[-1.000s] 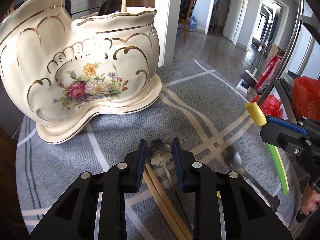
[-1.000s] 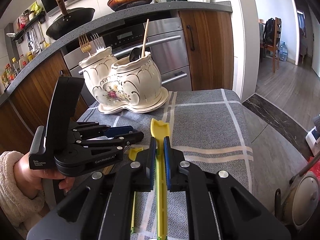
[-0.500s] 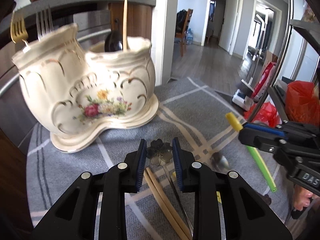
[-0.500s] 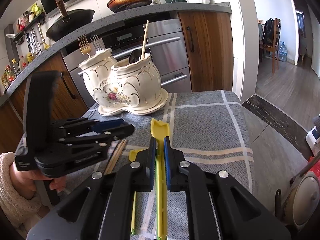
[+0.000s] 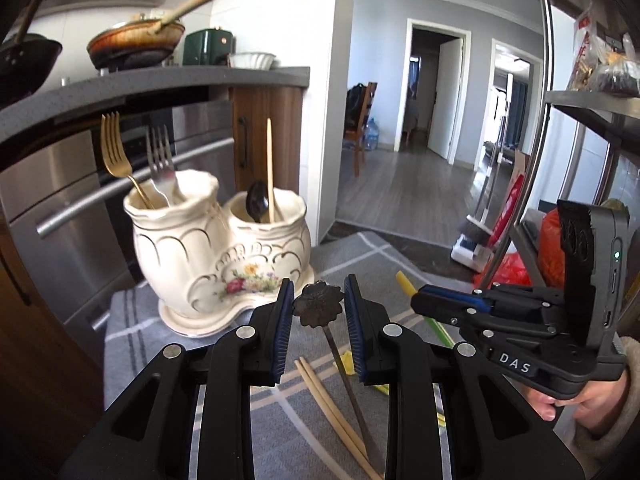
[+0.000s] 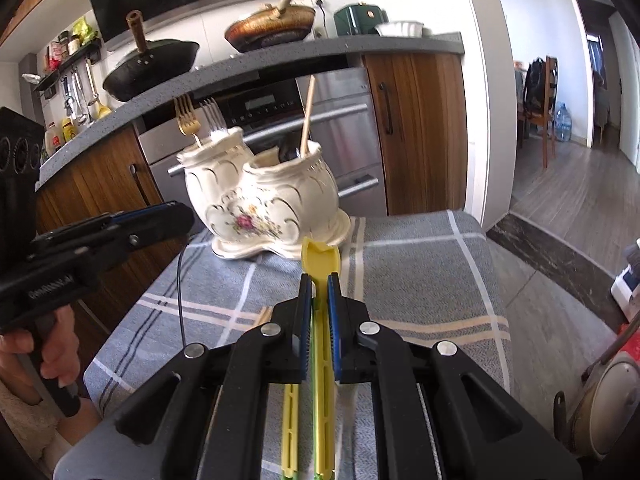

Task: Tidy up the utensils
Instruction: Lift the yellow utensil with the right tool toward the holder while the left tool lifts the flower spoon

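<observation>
A cream floral two-pot holder [image 5: 224,264] stands on the grey checked cloth; it also shows in the right wrist view [image 6: 264,204]. It holds two forks [image 5: 160,160], a dark spoon [image 5: 256,202] and a chopstick [image 5: 270,168]. My left gripper [image 5: 318,304] is shut on a flower-ended metal spoon [image 5: 318,306], lifted above the cloth in front of the holder. My right gripper [image 6: 319,284] is shut on a yellow-green plastic utensil [image 6: 320,256], held right of the left gripper. A pair of wooden chopsticks [image 5: 332,408] lies on the cloth below.
Another yellow plastic piece [image 6: 290,424] lies on the cloth under my right gripper. A kitchen counter [image 6: 280,64] with pans and an oven stands behind the holder. The table's right edge [image 6: 496,300] drops to the floor; a metal rack [image 5: 560,100] stands on the right.
My left gripper has lifted the flower-ended spoon up and back from the holder, so both pot mouths show. My right gripper has kept hold of the yellow utensil and risen a little.
</observation>
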### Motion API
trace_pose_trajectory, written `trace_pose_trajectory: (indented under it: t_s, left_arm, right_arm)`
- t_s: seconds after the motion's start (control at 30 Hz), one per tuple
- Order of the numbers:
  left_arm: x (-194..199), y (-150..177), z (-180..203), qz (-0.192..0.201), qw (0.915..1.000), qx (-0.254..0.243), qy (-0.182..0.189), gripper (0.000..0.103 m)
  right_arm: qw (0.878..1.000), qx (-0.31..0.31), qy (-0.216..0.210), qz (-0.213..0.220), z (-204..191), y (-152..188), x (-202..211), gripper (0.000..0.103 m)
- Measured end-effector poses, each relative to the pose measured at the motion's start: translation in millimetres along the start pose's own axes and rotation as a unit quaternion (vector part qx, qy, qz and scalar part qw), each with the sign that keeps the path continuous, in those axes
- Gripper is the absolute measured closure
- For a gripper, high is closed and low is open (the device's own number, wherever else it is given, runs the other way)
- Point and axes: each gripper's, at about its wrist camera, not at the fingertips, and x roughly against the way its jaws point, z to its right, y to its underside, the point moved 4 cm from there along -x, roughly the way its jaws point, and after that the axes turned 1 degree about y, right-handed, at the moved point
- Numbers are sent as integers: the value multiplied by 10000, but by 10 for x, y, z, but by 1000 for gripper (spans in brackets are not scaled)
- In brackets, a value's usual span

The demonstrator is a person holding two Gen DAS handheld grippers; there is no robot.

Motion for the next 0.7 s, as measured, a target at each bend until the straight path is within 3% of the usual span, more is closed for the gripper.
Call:
trace_pose_trajectory:
  t_s: [0.7]
  left_arm:
    - [530,-311,-90,543,9979,-265,-241,77]
  right_arm:
    - [9995,-41,32,308,-153,-331,5,95]
